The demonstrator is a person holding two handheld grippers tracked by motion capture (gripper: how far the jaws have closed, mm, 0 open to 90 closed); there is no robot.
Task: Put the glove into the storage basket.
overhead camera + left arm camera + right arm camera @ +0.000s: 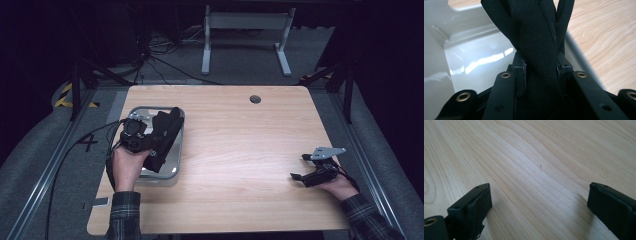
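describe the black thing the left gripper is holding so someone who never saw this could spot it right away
Start at the wooden table and go to its left edge, where a shiny metal tray sits. Above the tray, the left gripper pinches a black cloth item, perhaps a glove, which hangs limp. It is the one soft, matte black thing against the bright tray.

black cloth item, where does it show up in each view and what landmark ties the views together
High view: the black cloth item is left of centre, held by the left gripper above the metal tray.
Left gripper view: it runs up the middle, pinched between the jaws, tray behind.
Right gripper view: it isn't in this picture.
Shared landmark: the wooden table.
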